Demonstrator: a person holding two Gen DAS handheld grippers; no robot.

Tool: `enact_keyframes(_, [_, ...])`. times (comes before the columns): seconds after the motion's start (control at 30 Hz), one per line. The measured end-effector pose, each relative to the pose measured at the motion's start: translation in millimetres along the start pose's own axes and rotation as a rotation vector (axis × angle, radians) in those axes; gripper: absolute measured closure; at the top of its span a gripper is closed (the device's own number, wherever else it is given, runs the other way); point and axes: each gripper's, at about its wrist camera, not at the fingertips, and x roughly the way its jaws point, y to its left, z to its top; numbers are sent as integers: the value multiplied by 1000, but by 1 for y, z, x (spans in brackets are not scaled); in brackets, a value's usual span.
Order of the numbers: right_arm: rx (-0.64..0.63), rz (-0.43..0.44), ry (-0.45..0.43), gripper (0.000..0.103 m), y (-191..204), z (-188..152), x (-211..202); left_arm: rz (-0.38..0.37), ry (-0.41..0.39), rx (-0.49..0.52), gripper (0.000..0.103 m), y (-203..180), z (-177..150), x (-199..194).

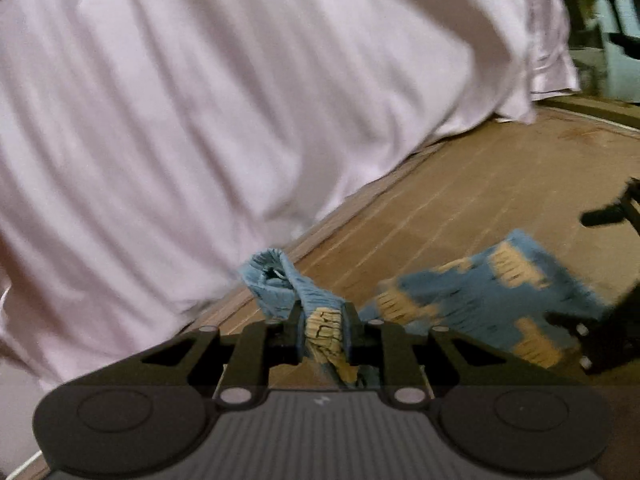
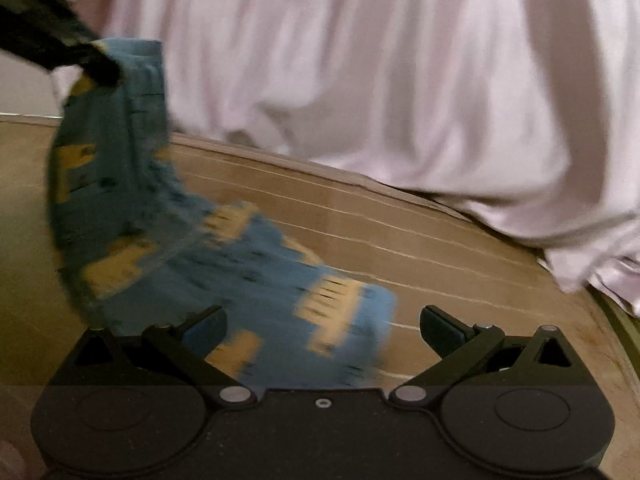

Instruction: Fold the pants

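Note:
The pants (image 1: 480, 300) are blue knit fabric with tan patches. My left gripper (image 1: 323, 320) is shut on a bunched part of them, and a twisted end sticks up past its fingertips. In the right wrist view the pants (image 2: 224, 256) hang from the left gripper (image 2: 100, 68) at upper left and trail down to the wooden floor (image 2: 440, 248). My right gripper (image 2: 323, 328) is open, its fingers on either side of the lower end of the fabric, not closed on it. The right gripper (image 1: 600, 328) shows blurred at the left view's right edge.
A pale pink sheet (image 1: 200, 100) drapes over a bed and reaches down to the wooden floor (image 1: 460, 200). The same sheet (image 2: 400, 80) fills the top of the right wrist view. Furniture (image 1: 608, 40) stands in the far right background.

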Motion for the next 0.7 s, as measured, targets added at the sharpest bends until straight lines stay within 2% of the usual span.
enact_keyframes(0.13, [68, -74, 34, 1, -42, -10, -7, -112, -15, 38, 83, -39, 18, 5])
enact_keyframes(0.4, [395, -159, 74, 1, -124, -45, -23, -288, 6, 186, 83, -136, 33, 20])
enact_keyframes(0.53, [450, -186, 79, 1, -137, -56, -24, -338, 30, 189, 83, -164, 38, 29])
enact_keyframes(0.7, [448, -201, 73, 1, -141, -59, -26, -354, 38, 206, 83, -184, 41, 42])
